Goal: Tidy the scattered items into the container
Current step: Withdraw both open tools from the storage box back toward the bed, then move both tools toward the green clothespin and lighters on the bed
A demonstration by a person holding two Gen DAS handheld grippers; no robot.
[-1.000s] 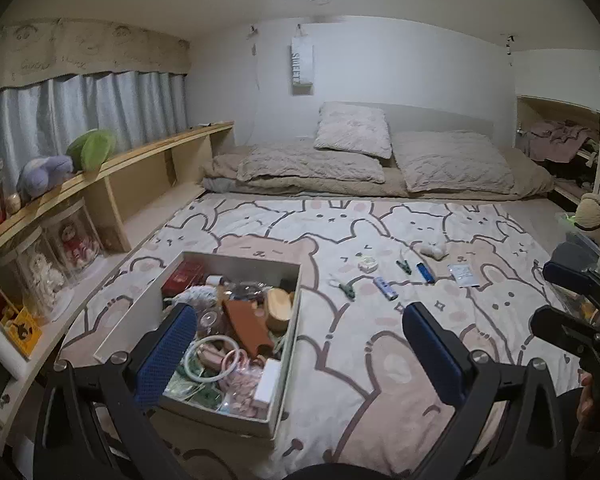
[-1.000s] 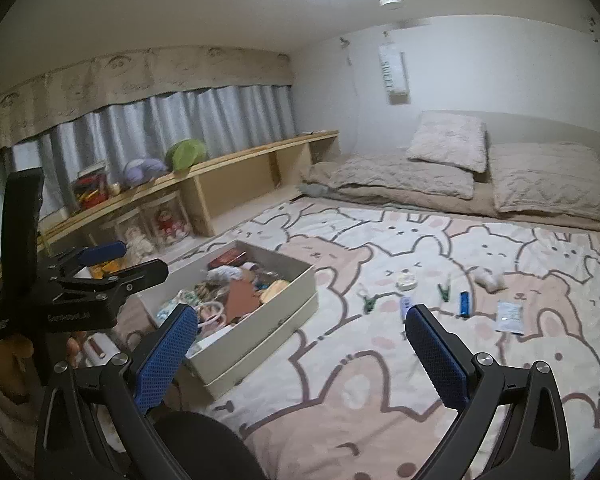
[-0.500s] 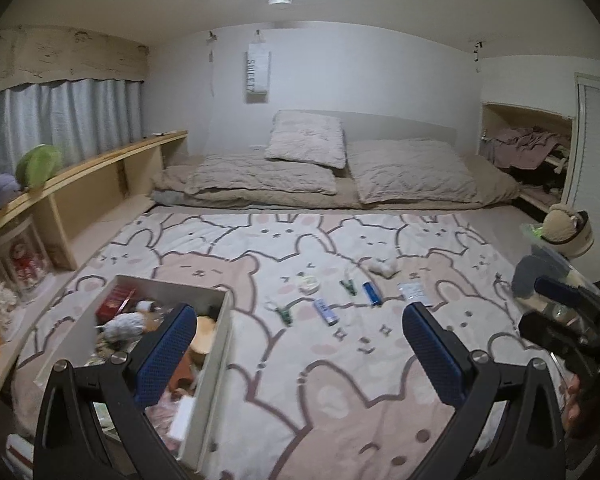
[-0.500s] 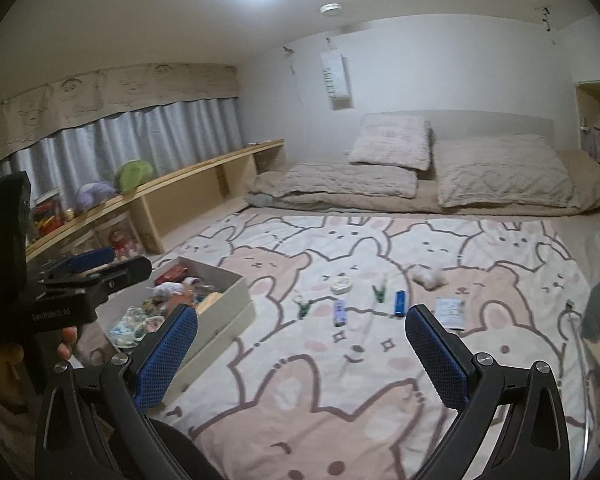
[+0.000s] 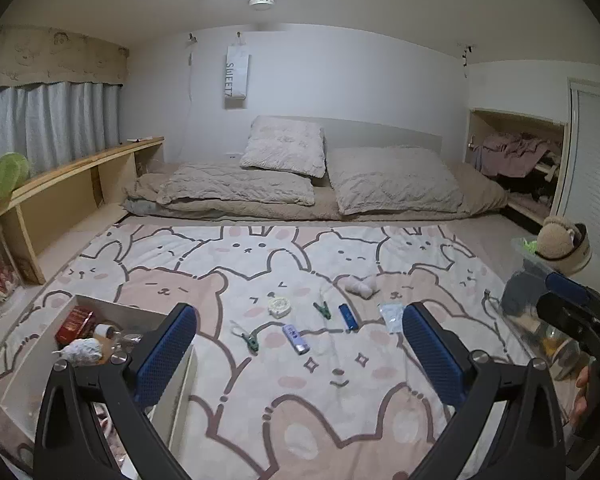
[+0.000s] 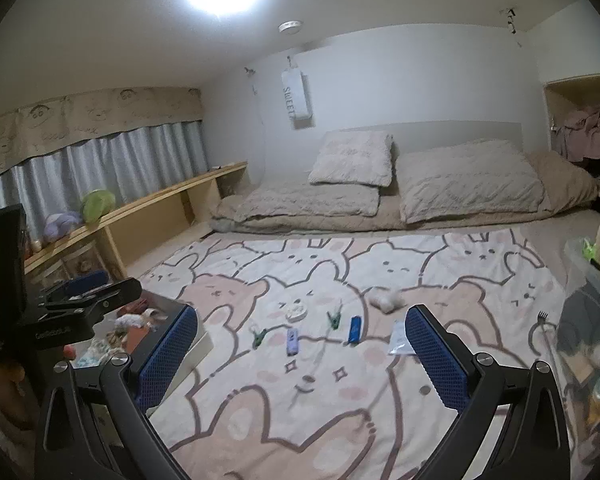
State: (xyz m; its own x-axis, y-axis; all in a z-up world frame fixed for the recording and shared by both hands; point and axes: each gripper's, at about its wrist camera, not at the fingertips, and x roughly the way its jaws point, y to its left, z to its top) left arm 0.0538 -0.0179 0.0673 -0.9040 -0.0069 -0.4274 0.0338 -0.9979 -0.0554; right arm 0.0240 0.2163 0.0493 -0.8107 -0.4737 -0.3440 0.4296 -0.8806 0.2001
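Scattered trinkets line the middle of the bunny-print blanket [image 5: 260, 264] as I look out from my left wrist camera: a round white case [image 5: 279, 306], two green clips [image 5: 250, 340] [image 5: 323, 310], a lilac lighter [image 5: 296, 338], a blue lighter [image 5: 348, 317], a white packet [image 5: 392, 313] and a wad of white fluff [image 5: 360, 287]. My left gripper [image 5: 300, 356] hangs above the blanket with its jaws spread wide, holding nothing. The container [image 5: 24, 364], an open white box already crowded with odds and ends, sits at lower left, partly behind the left blue finger pad. My right gripper [image 5: 576, 312] shows at the right edge, in front of a clear bin [image 5: 540, 276]. From the right wrist camera, my right gripper [image 6: 302, 358] likewise hovers over the blanket [image 6: 380, 420], jaws wide and empty, facing the same row: round case [image 6: 296, 313], green clips [image 6: 259, 336] [image 6: 333, 319], lilac lighter [image 6: 292, 341], blue lighter [image 6: 354, 329], packet [image 6: 398, 337], fluff [image 6: 386, 301]. The left gripper [image 6: 88, 300] sits at far left, over the container [image 6: 200, 344], well apart from the loose items. Pillows [image 6: 354, 158] lie at the far end of the bed.
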